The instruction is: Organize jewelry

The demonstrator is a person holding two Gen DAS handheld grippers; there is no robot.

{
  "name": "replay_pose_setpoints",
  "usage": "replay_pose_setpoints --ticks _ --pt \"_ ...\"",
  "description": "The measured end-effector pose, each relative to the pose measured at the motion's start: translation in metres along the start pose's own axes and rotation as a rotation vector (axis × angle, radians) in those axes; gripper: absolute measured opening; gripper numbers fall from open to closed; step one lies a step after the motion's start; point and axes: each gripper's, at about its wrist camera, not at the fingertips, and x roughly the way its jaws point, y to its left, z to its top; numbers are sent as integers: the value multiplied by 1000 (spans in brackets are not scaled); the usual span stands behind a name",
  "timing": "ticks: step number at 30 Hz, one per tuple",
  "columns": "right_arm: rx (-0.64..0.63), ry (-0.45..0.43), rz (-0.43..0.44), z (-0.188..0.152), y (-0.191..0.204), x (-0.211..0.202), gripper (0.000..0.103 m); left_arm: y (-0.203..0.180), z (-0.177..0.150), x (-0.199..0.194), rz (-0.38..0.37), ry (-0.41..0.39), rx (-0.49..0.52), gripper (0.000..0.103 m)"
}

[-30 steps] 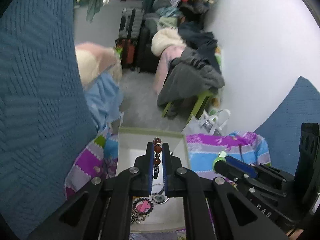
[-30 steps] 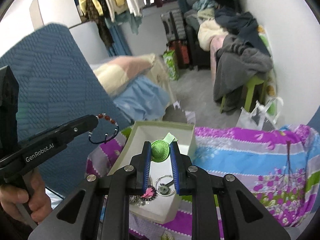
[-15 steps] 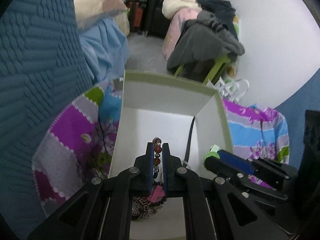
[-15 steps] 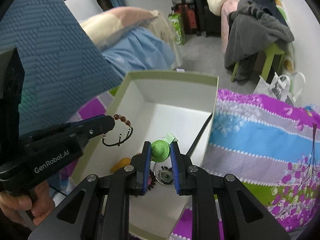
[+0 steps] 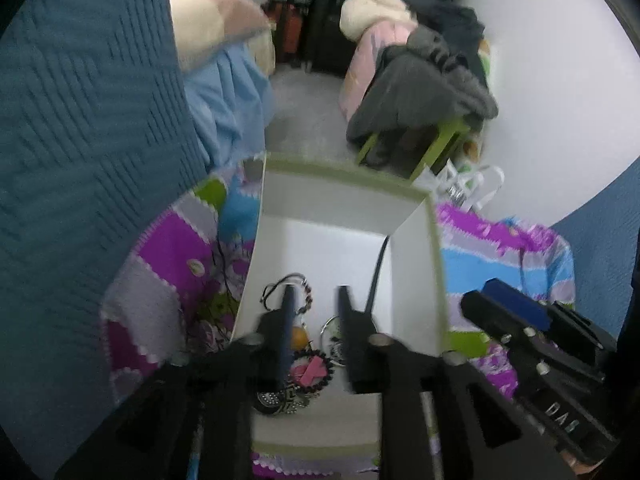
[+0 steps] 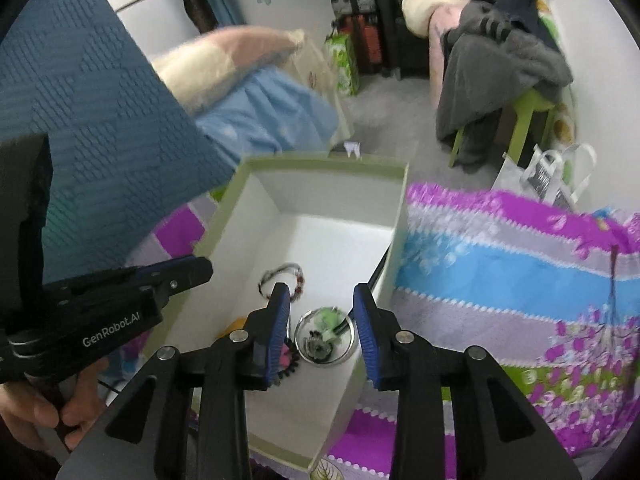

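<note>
A white box with a green rim (image 5: pixel 344 172) (image 6: pixel 320 162) lies on a patterned blanket. My left gripper (image 5: pixel 315 292) hangs over its floor with the jaws opening and nothing between them. The bead bracelet (image 5: pixel 286 292) (image 6: pixel 284 280) lies loose on the box floor beside the left finger. My right gripper (image 6: pixel 320 296) is also opening and empty. Below it, the small green piece (image 6: pixel 328 318) rests inside a metal hoop (image 6: pixel 324 338). A pink bow piece (image 5: pixel 310 372) and an orange bit (image 5: pixel 298 336) lie nearer me. Each gripper shows in the other's view: the left gripper (image 6: pixel 196 272) and the right gripper (image 5: pixel 480 300).
The purple, blue and grey blanket (image 6: pixel 500 264) spreads around the box. A blue textured cushion (image 5: pixel 80 120) rises on the left. Beyond are a green stool piled with clothes (image 6: pixel 500 64), a white bag (image 6: pixel 552 176) and suitcases. A person's hand (image 6: pixel 32 412) holds the left gripper.
Both grippers came down into the box and their jaws parted. The bracelet left the left jaws and the green piece left the right jaws; both now lie on the box floor.
</note>
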Motion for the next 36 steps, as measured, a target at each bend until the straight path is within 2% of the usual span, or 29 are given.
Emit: replay_pose_setpoints --ticks 2,5,9,14,21,26,29,36 --pt "-4 -49 -8 9 1 -25 31 -7 6 -28 -8 -56 5 45" --pt "-18 -125 -23 22 5 -65 31 -17 15 -70 -14 -121 11 46" --pt "-37 -238 -35 35 11 -127 31 -33 19 -134 -10 -221 47 59" --pt "-50 -355 -19 39 21 -199 31 -47 12 -207 -16 -313 59 59" --pt "-61 -476 -5 20 37 -278 31 -62 -17 -281 -15 -401 77 59" --pt "-66 -527 9 -2 46 -314 31 -72 -41 -310 -13 -428 103 59" --pt "-78 -558 -18 -17 52 -329 32 -76 -58 -319 11 -440 126 59" --pt "-56 -542 -35 -60 66 -328 32 -75 -91 -321 39 -437 143 59"
